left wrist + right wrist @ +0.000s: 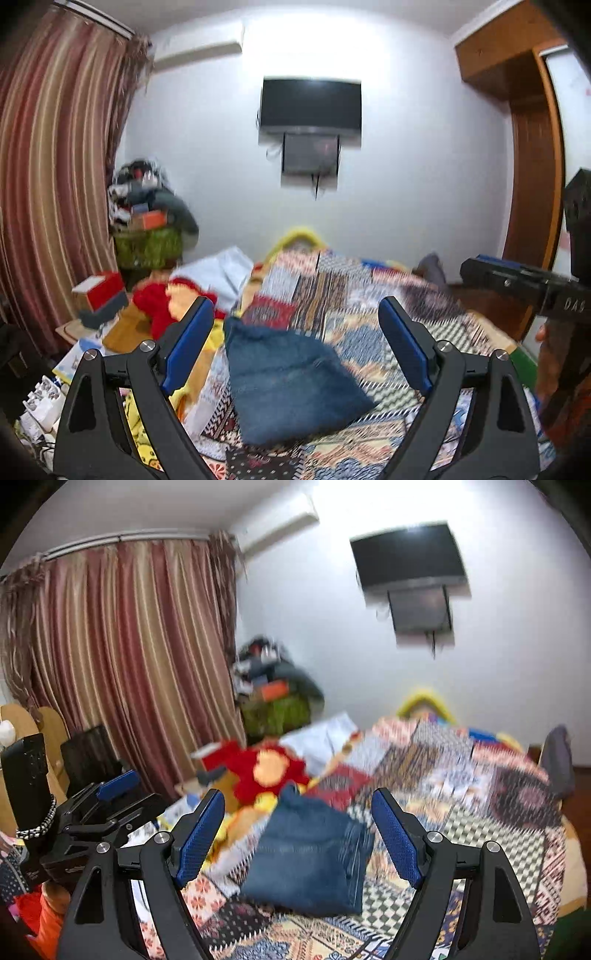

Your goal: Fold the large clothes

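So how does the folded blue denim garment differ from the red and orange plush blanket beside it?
The folded blue denim garment is a compact, flat-sided bundle; the red and orange plush blanket lies crumpled and unfolded. The denim is one plain colour, the blanket two bright ones. Both rest on the patterned patchwork bedspread.

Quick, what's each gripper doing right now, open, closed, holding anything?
Left gripper: open, holding nothing; the folded jeans lie on the bed beyond it.
Right gripper: open, holding nothing.
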The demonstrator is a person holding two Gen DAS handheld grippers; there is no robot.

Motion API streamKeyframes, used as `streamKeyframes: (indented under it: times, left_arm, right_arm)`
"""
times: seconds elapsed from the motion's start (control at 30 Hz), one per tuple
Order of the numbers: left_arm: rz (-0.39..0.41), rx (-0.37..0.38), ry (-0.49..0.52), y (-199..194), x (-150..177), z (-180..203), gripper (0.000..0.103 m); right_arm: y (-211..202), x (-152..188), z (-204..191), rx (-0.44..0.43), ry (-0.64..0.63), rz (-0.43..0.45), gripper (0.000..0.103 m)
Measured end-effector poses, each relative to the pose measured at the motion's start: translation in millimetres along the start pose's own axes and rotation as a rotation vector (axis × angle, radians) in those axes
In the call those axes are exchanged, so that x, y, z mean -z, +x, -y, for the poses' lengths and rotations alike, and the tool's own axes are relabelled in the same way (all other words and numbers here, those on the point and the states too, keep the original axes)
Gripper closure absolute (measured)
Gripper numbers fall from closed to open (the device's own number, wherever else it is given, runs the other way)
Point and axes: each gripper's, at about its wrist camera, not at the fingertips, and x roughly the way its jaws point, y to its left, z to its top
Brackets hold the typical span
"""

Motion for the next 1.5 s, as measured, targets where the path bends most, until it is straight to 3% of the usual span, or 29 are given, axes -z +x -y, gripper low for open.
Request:
streamKeyframes:
  times: [0.13,0.33,0.4,0.67,0.9,1.5]
  left_arm:
    - [0.083,-0.011,0.017,-31.3,-6.1,10.8,0.012]
    - [0.131,-0.027,0.018,-57.8,-2.3,20.5,0.008]
    - [0.137,-0.032,0.007,-61.9,0.2,21.2,0.0]
    - [0.119,-0.047,-0.019,-64.8,7.7,20.0,0.0]
    - [0.104,-0.042,-0.043,-64.3,12.8,16.4,0.0]
    - [0.056,-0.043,-0.042,-49.5,18.8,13.0,0.0]
  right_arm:
    - [-39.4,-3.0,-24.0,0.02,-0.033,0.099,0.023]
    - [-73.4,5.6,-54.7,0.082,-0.087,0.172,0.023]
    - [-77.3,9.4,-60.7,0.096,-0.094,0.167,0.023]
    - [-83.6,22.2,-67.9,0.165,-0.082,0.154,0.0]
    - [-81.2,24.2,-59.0,0.214,-0.06,0.147,0.0]
    - [-76.2,25.5,-55.2,0.23,-0.062,0.122,0.0]
